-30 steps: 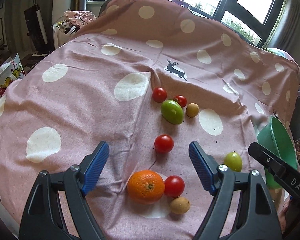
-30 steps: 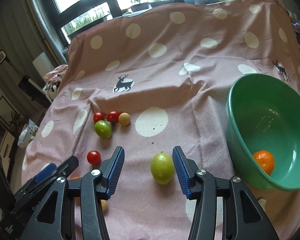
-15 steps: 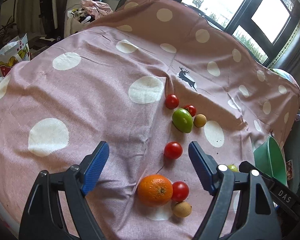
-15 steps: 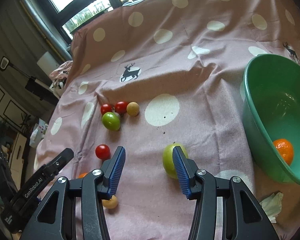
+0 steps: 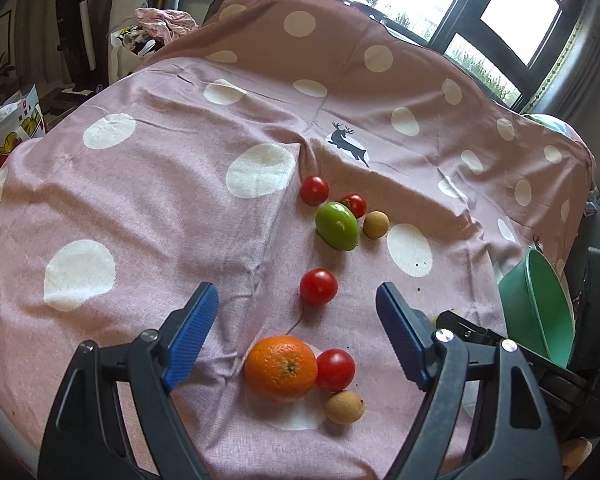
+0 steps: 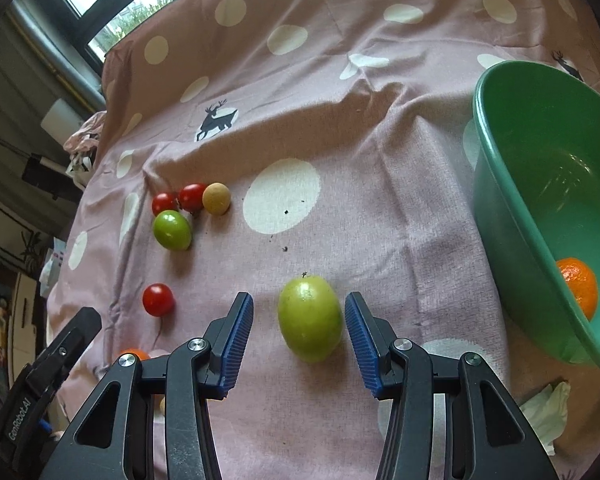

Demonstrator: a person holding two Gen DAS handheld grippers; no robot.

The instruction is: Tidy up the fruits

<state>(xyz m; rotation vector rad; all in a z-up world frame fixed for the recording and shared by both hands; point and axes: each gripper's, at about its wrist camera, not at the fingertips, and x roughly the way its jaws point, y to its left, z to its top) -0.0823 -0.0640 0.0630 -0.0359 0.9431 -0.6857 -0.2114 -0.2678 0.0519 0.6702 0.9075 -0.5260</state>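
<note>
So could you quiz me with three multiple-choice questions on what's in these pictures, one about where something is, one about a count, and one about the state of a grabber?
1. Where is the green bowl's only fruit, an orange?
A. on the cloth
B. inside the bowl
C. between blue pads

2. How many red tomatoes lie on the cloth in the left wrist view?
A. two
B. four
C. six

3. How does the right gripper stand to the green fruit?
A. clamped on it and lifting
B. open, with the fruit between its pads
C. far from it

Answers:
1 B, the orange sits against the bowl's inner wall.
2 B, two by the far green fruit, one alone, one beside the near orange.
3 B, gaps show on both sides and the fruit rests on the cloth.
</note>
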